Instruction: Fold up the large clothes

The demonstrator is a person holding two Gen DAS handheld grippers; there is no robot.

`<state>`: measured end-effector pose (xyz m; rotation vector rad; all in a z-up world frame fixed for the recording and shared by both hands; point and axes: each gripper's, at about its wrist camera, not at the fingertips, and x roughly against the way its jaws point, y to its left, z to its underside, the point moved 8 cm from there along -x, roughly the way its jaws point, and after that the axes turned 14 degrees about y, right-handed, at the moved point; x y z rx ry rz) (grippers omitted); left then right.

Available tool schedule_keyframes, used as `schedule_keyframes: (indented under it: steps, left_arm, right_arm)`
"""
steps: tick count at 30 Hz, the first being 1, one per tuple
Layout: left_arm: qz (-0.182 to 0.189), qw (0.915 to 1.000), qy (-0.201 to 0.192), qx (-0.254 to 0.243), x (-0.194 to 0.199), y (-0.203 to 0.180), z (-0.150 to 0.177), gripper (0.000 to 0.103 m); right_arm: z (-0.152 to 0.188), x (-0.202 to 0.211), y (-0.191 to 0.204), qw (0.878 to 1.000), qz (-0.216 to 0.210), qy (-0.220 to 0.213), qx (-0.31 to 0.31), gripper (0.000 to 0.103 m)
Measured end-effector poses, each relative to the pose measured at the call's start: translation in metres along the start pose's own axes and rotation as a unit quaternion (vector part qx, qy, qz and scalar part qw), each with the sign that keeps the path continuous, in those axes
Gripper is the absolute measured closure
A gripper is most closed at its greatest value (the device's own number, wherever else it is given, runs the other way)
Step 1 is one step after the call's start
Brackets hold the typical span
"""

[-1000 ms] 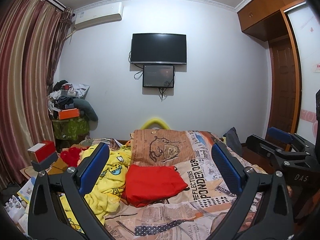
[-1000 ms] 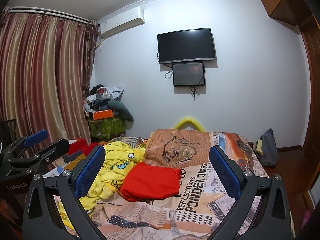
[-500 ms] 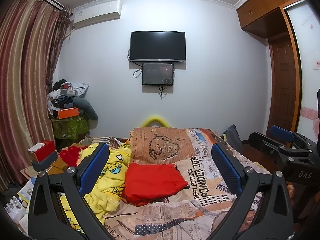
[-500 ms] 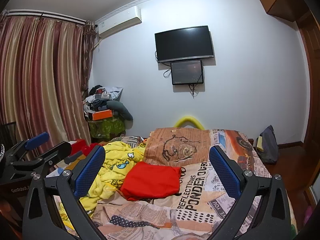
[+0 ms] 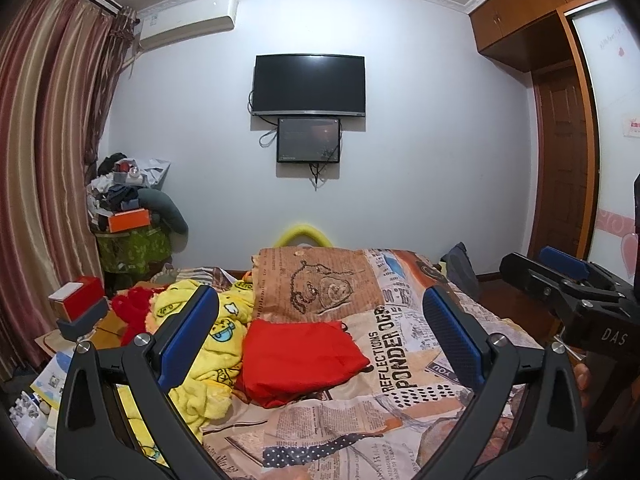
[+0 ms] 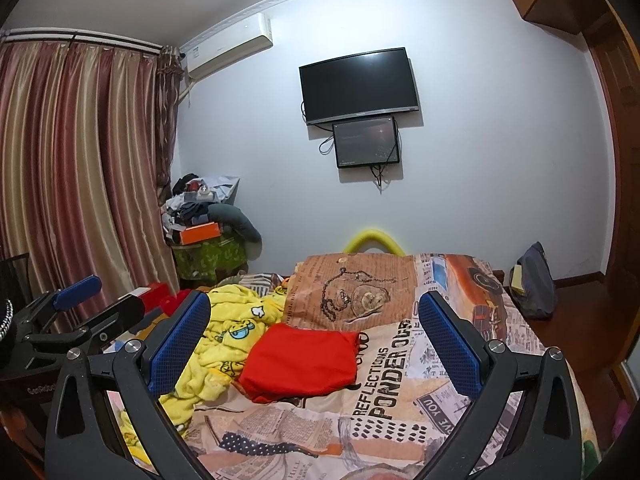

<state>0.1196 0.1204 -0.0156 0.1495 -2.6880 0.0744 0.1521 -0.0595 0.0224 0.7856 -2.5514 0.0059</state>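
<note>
Both my grippers, left (image 5: pixel 320 334) and right (image 6: pixel 314 336), hang spread wide, holding nothing. Folded red garment (image 5: pixel 300 356) lies on bedspread (image 5: pixel 400 364) between fingers, toward 12 o'clock, untouched; yellow blanket (image 6: pixel 236 332) at 10.

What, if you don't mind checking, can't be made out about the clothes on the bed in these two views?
- Yellow garment: left view, the left gripper's fingers cover its middle; its full shape is unreadable.
- Red garment: both views, whether it is folded or just bunched; type unclear.
- Bed's near edge: cut off by both frames' bottom.
</note>
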Motion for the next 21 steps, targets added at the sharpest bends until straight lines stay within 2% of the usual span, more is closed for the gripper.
schedule_keyframes:
  steps: [21]
  left_arm:
    - [0.016, 0.9999, 0.004, 0.0, -0.0043, 0.0009, 0.0047, 0.0]
  right_arm:
    - [-0.0005, -0.0041, -0.0061, 1.0, 0.002, 0.001, -0.016, 0.0]
